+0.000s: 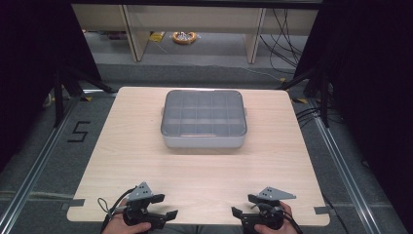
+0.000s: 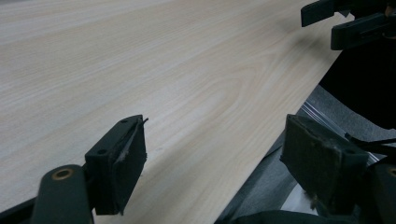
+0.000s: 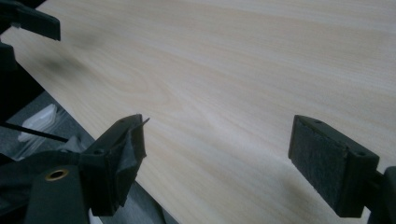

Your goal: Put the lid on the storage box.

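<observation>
counts: i see one grey lidded box (image 1: 203, 119), one wooden table (image 1: 146, 165), two grippers.
left gripper (image 1: 157, 206): i hold it at the near edge, left side, jaws wide apart, gripping nothing.
right gripper (image 1: 242, 205): near edge, right side, jaws wide apart, gripping nothing.
box place: far half of the table, centred, lid on, well apart from both grippers.
room: bare wood between grippers and box; bare strips either side of the box.

Your left gripper (image 1: 161, 206) is low in your left hand (image 1: 127, 227), jaws spread wide, nothing between them. Your right gripper (image 1: 243, 204), in your right hand (image 1: 272, 227), is also gaping and empty. The two point toward each other.
</observation>
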The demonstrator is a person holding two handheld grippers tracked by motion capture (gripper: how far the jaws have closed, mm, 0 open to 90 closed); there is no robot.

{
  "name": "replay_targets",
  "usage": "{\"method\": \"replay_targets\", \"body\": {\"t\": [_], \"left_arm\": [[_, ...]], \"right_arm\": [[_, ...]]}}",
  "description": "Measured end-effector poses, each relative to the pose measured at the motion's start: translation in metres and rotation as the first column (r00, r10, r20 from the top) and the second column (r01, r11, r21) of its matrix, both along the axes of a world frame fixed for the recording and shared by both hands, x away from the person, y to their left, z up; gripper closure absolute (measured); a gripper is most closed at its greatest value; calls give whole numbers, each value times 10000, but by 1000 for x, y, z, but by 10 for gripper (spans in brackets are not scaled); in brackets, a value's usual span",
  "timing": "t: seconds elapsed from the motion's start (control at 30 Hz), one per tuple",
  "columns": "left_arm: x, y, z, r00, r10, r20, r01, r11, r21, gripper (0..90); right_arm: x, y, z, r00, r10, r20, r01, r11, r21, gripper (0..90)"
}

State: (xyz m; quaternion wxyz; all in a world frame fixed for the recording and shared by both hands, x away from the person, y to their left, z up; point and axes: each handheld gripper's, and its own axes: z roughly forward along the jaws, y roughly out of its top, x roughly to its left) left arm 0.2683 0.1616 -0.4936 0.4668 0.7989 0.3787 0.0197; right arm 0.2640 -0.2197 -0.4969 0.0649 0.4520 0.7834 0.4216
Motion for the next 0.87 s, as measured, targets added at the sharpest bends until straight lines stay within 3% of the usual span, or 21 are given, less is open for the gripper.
{"method": "replay_targets", "body": {"t": [0.17, 0.2, 0.43, 0.47, 0.53, 0.6, 0.67, 0.8, 0.87], "left_arm": [[-4, 0, 0, 10000, -12, 38, 13, 9998, -190, 214], [-4, 0, 0, 10000, -38, 36, 38, 9999, -150, 214], [-3, 1, -1, 9999, 117, -17, -117, 9999, -110, 215], [-3, 1, -1, 9999, 103, -15, -103, 9999, -119, 214], [-3, 0, -1, 10000, 89, -18, -89, 9999, -112, 215], [-3, 0, -2, 10000, 61, -32, -61, 9998, -169, 215], [-2, 2, -1, 9999, 73, -138, -74, 10000, -51, 215], [-3, 2, -1, 9999, 125, -111, -126, 9999, -35, 215], [-2, 1, -1, 9999, 52, -108, -52, 10000, -51, 215]], "right_arm": [[-7, 0, -1, 10000, 70, -27, -69, 9996, 290, 197], [-8, -2, 0, 9999, 68, 142, -68, 10000, -18, 197], [-11, 0, -2, 9998, -5, -188, 9, 9997, 237, 198], [-9, -1, -2, 9998, 133, 122, -133, 9999, -7, 198], [-9, -2, -2, 9999, 136, 66, -135, 9999, -45, 198], [-10, 0, -2, 9997, -18, -262, 22, 9999, 157, 198], [-8, -1, -3, 9998, 211, -51, -211, 9997, 109, 198], [-8, -2, -2, 9997, 187, -145, -187, 9998, -10, 198], [-9, -2, -3, 9999, 105, 53, -105, 9999, -13, 198]]}}
